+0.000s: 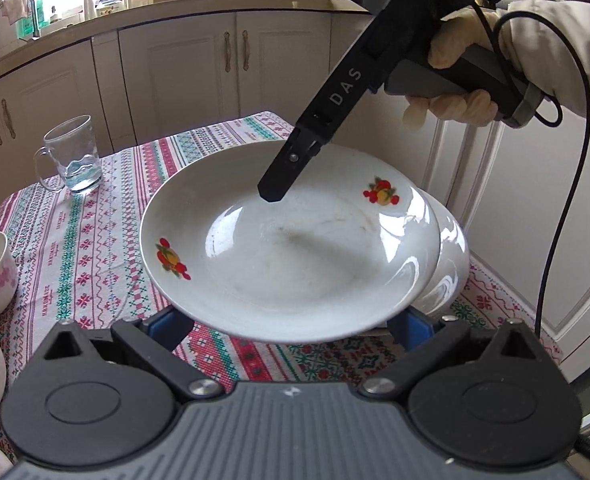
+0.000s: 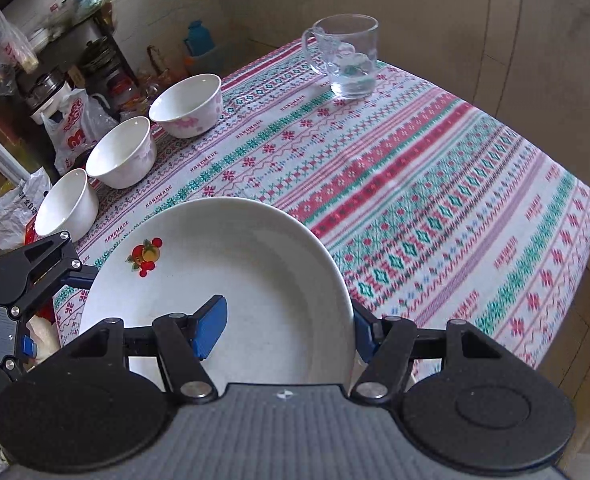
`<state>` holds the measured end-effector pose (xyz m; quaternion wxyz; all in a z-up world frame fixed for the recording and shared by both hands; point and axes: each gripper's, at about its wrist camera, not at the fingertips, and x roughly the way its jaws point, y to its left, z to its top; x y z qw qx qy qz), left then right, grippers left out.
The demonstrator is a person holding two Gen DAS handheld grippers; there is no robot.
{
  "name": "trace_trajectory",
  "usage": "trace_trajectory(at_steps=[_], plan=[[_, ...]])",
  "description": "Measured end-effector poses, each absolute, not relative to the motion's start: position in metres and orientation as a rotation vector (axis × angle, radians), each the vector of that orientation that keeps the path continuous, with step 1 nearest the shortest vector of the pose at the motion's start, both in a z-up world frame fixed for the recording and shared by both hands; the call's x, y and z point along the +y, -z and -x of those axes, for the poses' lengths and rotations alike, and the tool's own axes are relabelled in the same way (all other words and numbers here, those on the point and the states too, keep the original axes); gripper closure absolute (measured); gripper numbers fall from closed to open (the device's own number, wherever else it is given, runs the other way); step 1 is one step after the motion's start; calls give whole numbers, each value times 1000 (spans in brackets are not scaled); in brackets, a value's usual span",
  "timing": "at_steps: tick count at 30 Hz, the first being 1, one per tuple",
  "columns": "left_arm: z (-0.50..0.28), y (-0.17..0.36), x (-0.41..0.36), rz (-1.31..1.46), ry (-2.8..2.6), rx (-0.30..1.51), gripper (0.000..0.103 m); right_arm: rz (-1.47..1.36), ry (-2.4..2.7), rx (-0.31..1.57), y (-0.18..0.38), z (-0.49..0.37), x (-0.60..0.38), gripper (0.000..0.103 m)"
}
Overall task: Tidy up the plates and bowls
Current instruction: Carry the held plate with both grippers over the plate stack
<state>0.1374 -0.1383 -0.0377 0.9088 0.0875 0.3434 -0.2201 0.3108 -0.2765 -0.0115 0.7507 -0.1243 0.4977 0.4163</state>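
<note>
The round white ceramic plate (image 2: 235,260), glossy and shallow with a broad rim and 2 small red-and-yellow fruit decals, hangs tilted above the near edge of the counter. The right tool (image 2: 287,320) is clenched on its rim: 1 blue pad lies on the plate's inner face and the other sits behind the rim's outer side. From the left wrist view, that tool's black finger comes down onto the plate's far rim, held by a hand (image 1: 463,80) in a pale glove. Just beneath the plate, a second glossy white plate (image 1: 449,264) rests on the counter. The left tool (image 1: 289,320) is released, its jaws spread wide below the plate's near rim. 3 white porcelain bowls (image 2: 121,152), 2 with faint pink flowers, stand in a row along the counter's left edge. A clear glass mug (image 2: 345,56) with a handle stands near the far corner. A woven-patterned tablecloth (image 2: 415,200) in red, green and white bands covers the counter.
</note>
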Motion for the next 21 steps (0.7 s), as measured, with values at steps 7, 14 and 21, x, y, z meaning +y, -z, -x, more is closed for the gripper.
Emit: trace_trajectory(at_steps=[7,14,21], plan=[[-137,39,-145,-182,471,718,2,244,-876,1088,21,-302,-293,33],[-138,39,-149,-202,480,714,2,202,-867,1075,32,-301,-303,33],[-138,40,-151,-218,503,711,2,174,-852,1067,38,-299,-313,33]])
